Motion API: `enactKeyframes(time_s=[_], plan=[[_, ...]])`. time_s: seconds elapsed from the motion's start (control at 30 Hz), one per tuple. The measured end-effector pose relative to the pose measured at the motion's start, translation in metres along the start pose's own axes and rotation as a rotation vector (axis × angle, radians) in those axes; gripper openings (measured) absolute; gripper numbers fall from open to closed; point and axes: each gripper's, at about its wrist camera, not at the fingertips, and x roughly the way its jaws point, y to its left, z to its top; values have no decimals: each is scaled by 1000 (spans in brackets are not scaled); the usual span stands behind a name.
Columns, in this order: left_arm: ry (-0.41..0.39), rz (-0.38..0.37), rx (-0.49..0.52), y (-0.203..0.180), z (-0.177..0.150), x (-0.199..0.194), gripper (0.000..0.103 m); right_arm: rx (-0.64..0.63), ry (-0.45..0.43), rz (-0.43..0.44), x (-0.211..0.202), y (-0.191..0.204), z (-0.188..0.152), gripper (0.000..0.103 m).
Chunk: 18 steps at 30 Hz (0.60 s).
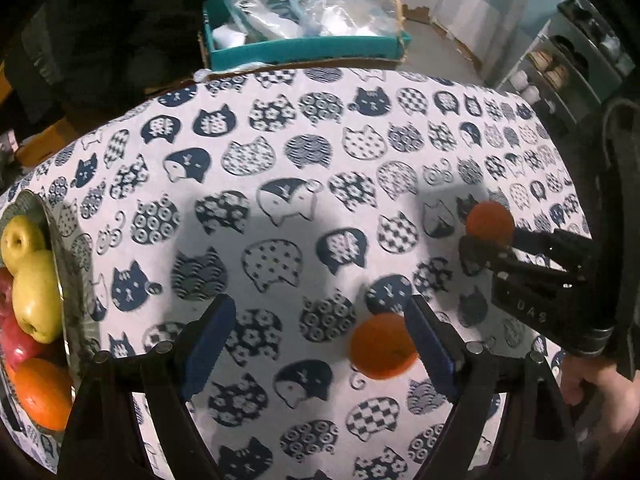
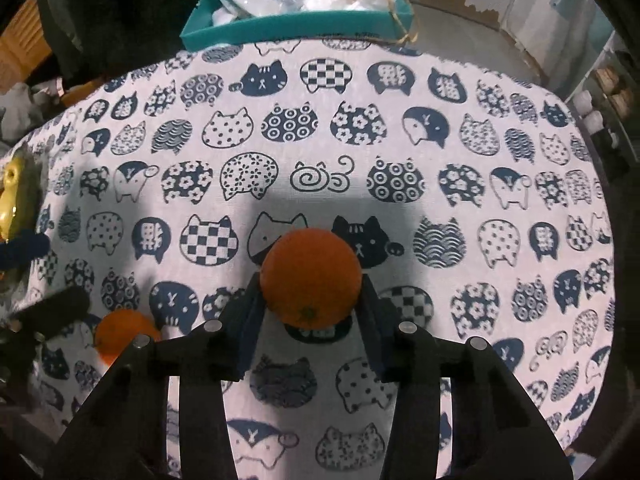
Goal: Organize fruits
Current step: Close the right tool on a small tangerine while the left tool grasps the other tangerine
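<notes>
1. Orange (image 2: 311, 278) sits between our right gripper (image 2: 310, 304) fingers, clamped at its sides, above the cloth (image 2: 400, 92).
2. Left gripper (image 1: 320, 344) is spread wide, holding nothing; a second orange (image 1: 382, 346) lies by its right finger.
3. Risk: round skin may slip from the pads in transit.
4. Risk: the plate (image 1: 60, 280) looks nearly full; fruit may roll off.

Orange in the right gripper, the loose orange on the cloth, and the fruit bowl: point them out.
Held orange (image 2: 310, 276): right wrist view, front face.
Loose orange (image 1: 382, 346): left wrist view, top.
Fruit bowl (image 1: 60, 240): left wrist view, rim.
</notes>
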Motion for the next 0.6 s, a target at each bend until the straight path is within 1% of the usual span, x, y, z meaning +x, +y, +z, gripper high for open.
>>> enactKeyframes(time_s=[0.23,0.27,0.43,0.6], plan=[[37,-39,14,-17,-14,8,87,23,-5,-11,-24,0,-25,43],[42,-41,19,-20,-16,9,87,25,-5,-10,-28,-6,-25,43],[49,-30,44,-28,-22,14,87,33,-5,-6,-37,-6,-43,43],[64,-33,36,-29,-23,23,87,40,-8,-9,-43,-11,-48,43]])
